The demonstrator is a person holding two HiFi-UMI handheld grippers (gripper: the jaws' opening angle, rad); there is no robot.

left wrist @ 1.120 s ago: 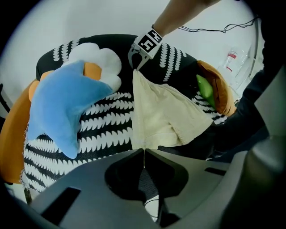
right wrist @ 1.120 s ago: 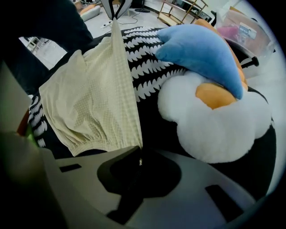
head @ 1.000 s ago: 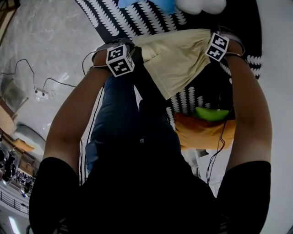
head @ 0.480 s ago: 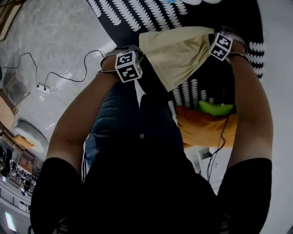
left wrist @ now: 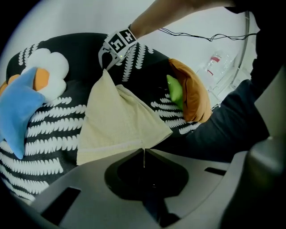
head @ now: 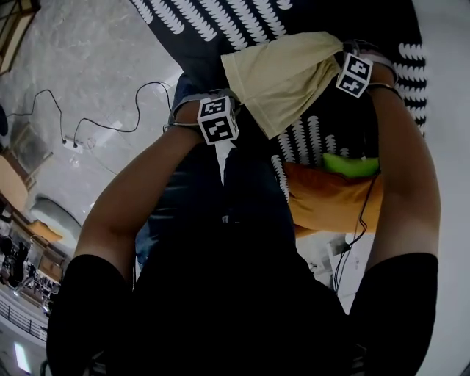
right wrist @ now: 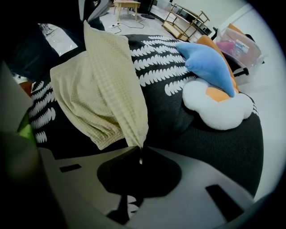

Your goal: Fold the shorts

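Both grippers are clamped tight on cloth: the left gripper (left wrist: 144, 154) pinches a thin edge of the pale yellow shorts (head: 283, 81), and the right gripper (right wrist: 139, 154) bites a bunched corner. The shorts hang between them in the upper middle of the head view, held up over the dark patterned blanket (head: 220, 22), sagging to a point and looking doubled over. I'd call this mid-fold: picked up and stretched, but not yet laid down, smoothed or squared. What's left, as I read it, is setting them flat and finishing the fold.
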